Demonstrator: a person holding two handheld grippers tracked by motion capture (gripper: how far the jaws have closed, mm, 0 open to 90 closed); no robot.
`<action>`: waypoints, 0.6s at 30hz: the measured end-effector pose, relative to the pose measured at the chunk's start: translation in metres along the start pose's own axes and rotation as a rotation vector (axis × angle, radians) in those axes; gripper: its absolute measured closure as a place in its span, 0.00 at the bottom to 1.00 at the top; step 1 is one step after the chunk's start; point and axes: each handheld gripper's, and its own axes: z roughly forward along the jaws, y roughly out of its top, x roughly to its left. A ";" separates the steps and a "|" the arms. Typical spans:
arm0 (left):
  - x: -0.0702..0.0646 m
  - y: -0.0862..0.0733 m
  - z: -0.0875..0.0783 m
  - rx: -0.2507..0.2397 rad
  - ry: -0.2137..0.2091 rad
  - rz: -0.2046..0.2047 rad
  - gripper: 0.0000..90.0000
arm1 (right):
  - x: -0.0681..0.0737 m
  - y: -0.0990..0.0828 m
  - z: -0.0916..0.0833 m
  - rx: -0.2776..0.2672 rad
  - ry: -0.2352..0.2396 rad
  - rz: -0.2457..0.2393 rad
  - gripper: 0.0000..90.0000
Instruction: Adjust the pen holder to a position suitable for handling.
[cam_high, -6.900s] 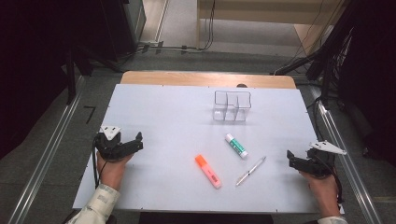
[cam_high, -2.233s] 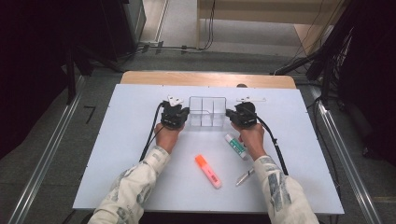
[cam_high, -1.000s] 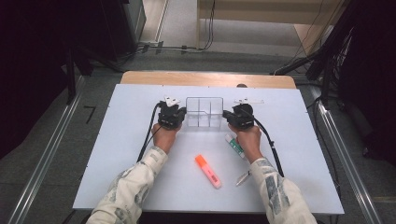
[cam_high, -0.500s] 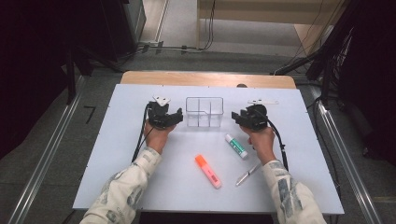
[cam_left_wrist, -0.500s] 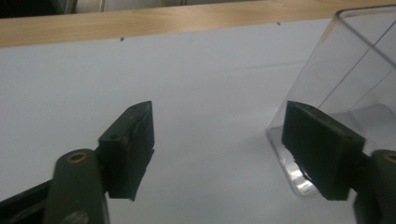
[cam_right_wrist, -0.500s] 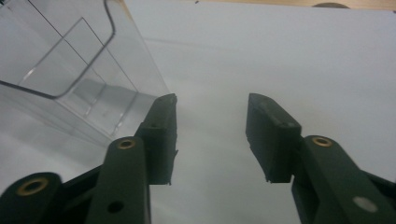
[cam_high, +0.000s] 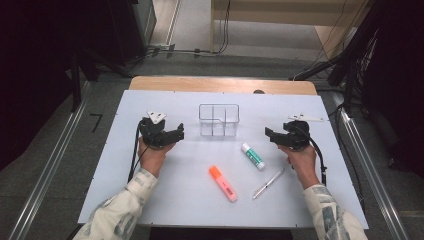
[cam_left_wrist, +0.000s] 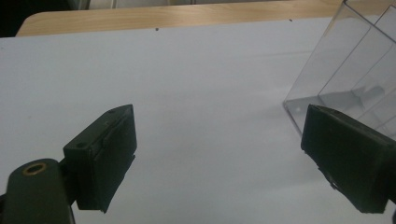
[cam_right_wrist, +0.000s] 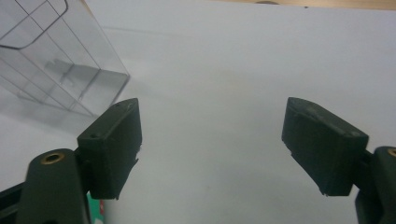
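Fingers of both grippers stand wide, having just been opening, nothing between them: left gripper (cam_high: 176, 134), right gripper (cam_high: 269, 135). Beyond and between them, the clear divided organizer (cam_high: 219, 120) stands upright on the white tabletop (cam_high: 100, 170). Judged light, rigid, slippery; grip opposite outer walls

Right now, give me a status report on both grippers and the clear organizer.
Left gripper and right gripper open, jaws just opened, nothing between them. Clear organizer upright on table, between the grippers, apart from both. Nothing in the way.
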 end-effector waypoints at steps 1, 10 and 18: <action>0.003 -0.002 -0.002 0.002 0.001 -0.007 0.11 | -0.002 -0.002 -0.003 -0.002 -0.002 -0.001 0.20; 0.034 -0.013 -0.017 -0.008 0.051 -0.066 0.11 | -0.020 -0.025 -0.041 -0.019 0.016 0.034 0.16; 0.050 -0.025 -0.027 0.000 0.071 -0.083 0.11 | -0.039 -0.041 -0.062 -0.015 -0.006 0.084 0.10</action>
